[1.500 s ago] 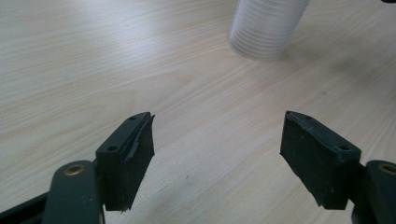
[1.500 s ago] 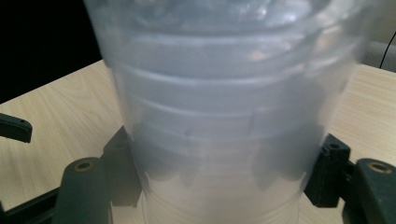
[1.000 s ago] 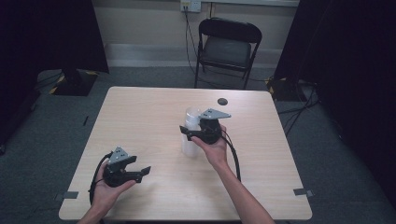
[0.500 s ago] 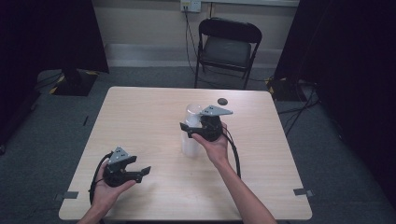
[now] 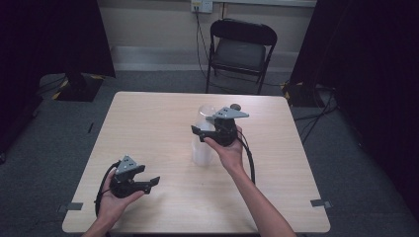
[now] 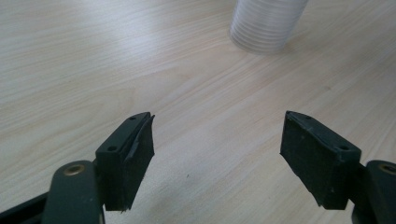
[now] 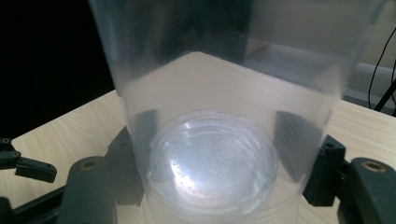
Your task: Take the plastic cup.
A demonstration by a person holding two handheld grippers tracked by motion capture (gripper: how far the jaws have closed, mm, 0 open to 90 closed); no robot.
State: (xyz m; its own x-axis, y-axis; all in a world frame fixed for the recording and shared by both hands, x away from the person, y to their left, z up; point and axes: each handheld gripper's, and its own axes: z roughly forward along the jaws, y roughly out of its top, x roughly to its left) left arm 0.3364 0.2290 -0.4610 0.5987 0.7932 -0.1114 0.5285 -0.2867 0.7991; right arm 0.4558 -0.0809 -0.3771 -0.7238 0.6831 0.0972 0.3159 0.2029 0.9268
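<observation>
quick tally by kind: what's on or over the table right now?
Clear ribbed plastic cups: at least 2, one standing on the table, one between the right gripper's jaws
Small dark round object: 1
Black two-jaw grippers: 2, counting the left gripper
Total: 5

Recording lab or studio.
Wooden table (image 5: 148,118) on grey carpet (image 5: 44,148); black curtains (image 5: 49,34); folding chair (image 5: 240,49), wall outlet (image 5: 201,5), floor cables (image 5: 316,116).

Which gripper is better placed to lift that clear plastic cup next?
Right. The right gripper has its jaws on both sides of the cup, while the left gripper sits open near the table edge, away from it.
</observation>
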